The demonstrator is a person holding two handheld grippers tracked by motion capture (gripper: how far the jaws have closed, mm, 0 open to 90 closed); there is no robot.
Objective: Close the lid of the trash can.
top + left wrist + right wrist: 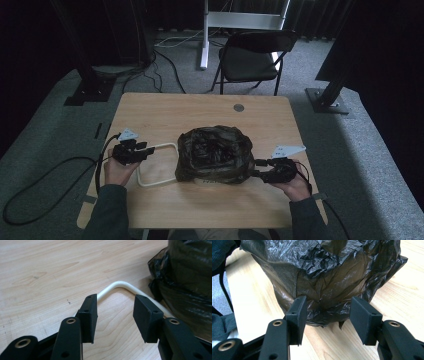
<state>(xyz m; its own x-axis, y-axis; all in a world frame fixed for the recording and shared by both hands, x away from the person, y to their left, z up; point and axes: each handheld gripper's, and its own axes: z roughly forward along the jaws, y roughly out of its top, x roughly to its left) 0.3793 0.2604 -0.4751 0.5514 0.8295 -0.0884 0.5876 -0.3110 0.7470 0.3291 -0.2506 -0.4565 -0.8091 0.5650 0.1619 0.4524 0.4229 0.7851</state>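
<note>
Left claw: your left gripper (115, 315) stands wide open with nothing between its jaws; they hover over the bare wooden table (50, 270).
White handle: the bent white tube (120, 286) lies just ahead of the left jaws, its rounded corner centred in the gap and its far run slipping under the bag (190, 282) on that claw's right.
Right claw: your right gripper (328, 317) is also spread wide and grips nothing; the crumpled lower edge of the black plastic bag (324, 277) sits directly in front of its jaws, very close, though you cannot tell whether the tips touch it.
High view: from above you see the bag (215, 154) as a dark mound between the two claws, the left gripper (146, 150) at the white loop (157, 167) and the right gripper (256, 167) at the bag's other side.
Beyond the table: a folding chair (252, 57) stands well past the bag.
</note>
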